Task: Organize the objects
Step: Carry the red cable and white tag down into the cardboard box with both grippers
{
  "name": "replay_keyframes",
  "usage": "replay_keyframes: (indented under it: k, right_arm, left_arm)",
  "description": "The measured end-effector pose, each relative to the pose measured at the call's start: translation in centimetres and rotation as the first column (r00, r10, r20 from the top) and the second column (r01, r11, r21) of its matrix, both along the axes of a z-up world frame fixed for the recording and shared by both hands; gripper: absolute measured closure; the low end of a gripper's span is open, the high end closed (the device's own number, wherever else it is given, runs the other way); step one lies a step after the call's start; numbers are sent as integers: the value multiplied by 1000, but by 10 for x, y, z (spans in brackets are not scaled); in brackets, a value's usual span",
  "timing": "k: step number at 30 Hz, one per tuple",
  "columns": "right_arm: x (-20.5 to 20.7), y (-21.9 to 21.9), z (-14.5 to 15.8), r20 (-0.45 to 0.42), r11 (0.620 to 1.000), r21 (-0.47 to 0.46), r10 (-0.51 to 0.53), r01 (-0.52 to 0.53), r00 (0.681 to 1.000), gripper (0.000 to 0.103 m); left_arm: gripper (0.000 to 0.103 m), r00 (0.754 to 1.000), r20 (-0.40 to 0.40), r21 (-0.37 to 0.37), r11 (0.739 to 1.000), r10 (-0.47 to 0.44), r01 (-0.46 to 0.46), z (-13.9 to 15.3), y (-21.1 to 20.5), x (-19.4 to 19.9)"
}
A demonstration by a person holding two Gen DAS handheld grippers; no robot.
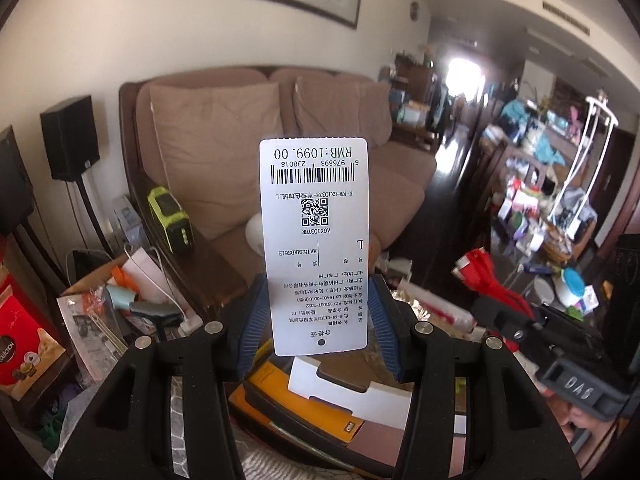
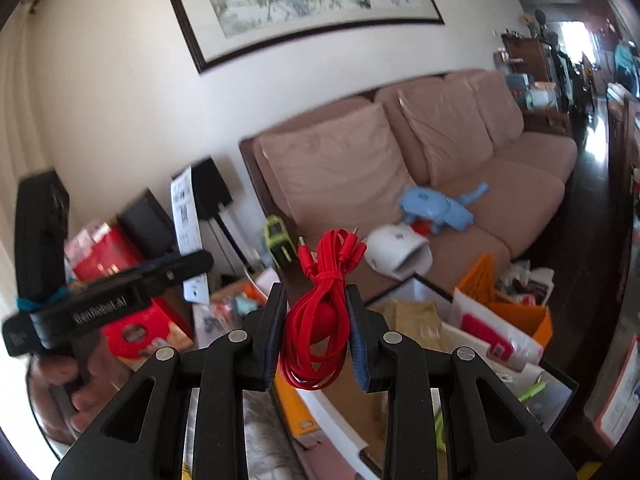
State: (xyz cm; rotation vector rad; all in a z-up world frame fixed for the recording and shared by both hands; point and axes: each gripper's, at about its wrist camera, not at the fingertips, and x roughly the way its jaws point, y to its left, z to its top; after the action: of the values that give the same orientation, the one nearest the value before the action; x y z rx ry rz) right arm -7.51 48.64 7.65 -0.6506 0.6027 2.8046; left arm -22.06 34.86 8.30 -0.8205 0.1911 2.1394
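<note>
One white price tag (image 1: 318,240) clamped upright in left fingers (image 1: 256,316), bundled red cable (image 2: 320,312) clamped in right fingers (image 2: 276,328)

The tag (image 1: 318,240) is white with black print, a barcode and a square code. The cable (image 2: 324,308) is bright red. The sofa (image 1: 248,140) is dusty pink-brown. The tongs (image 1: 318,312) are black with ribbed blue pads (image 1: 256,320).

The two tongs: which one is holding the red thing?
The right tongs: they pinch a bundled red cable. The left tongs hold a white price tag instead.
</note>
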Motion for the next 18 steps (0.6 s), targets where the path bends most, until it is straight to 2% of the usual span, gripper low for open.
replay_keyframes:
  k: [3,11,18]
  right_arm:
    - [-8,5,-15,47,1000,-3,-19,19,999,74]
    - [-14,15,-40,99,1000,-12,-20,22,995,74]
    - [-12,20,-45,99,999,-13,-27,29,995,74]
  left_arm:
    - [56,1000,15,-19,1000,-8,8,-9,9,-2]
    - [56,998,34,-56,997,-43,45,-21,26,7]
    - [56,997,54,-76,995,-60,64,-26,32,7]
